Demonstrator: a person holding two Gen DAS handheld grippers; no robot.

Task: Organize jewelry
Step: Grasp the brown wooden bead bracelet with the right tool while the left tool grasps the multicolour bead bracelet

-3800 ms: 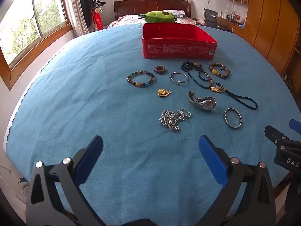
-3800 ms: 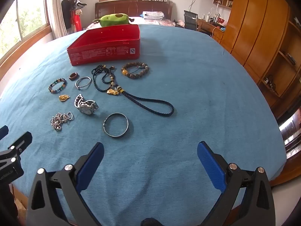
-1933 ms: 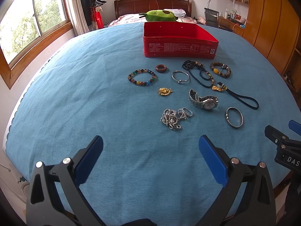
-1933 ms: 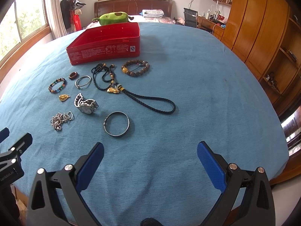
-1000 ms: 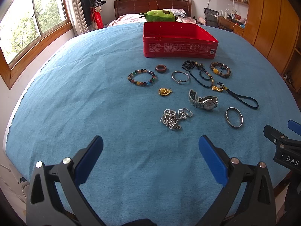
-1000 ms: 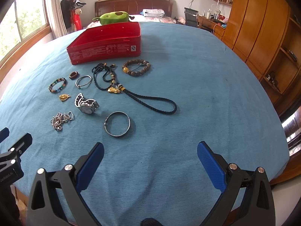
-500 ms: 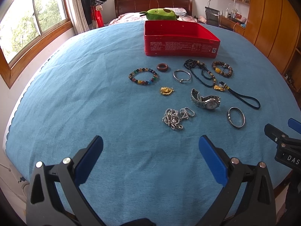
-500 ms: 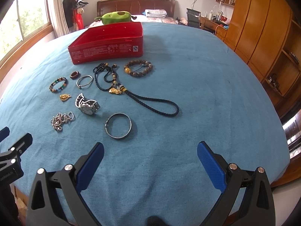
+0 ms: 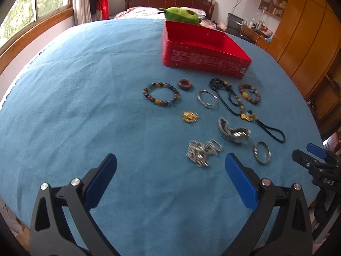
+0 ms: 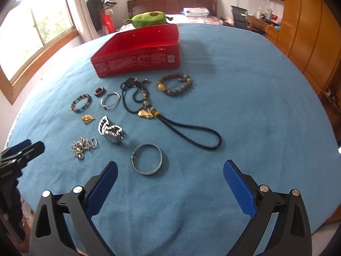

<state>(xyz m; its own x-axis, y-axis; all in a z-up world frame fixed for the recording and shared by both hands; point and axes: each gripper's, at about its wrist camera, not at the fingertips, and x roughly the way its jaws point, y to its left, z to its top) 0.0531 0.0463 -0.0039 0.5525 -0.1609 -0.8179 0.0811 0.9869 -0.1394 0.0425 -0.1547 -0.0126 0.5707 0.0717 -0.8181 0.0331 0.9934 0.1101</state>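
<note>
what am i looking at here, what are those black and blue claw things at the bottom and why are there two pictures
Those claws are handheld grippers, one in each of a person's hands; no robot arm is involved. Each carries a wide-angle camera looking forward along its two blue-padded fingers, hence two pictures. One shows the left gripper, the other the right gripper. Both are open and hold nothing.

On the blue cloth lies jewelry: a colorful bead bracelet, a brown ring, a gold charm, a silver chain, a watch, a silver bangle, a dark cord necklace and a brown bead bracelet. Behind them stands an open red box; nothing shows inside it.
</note>
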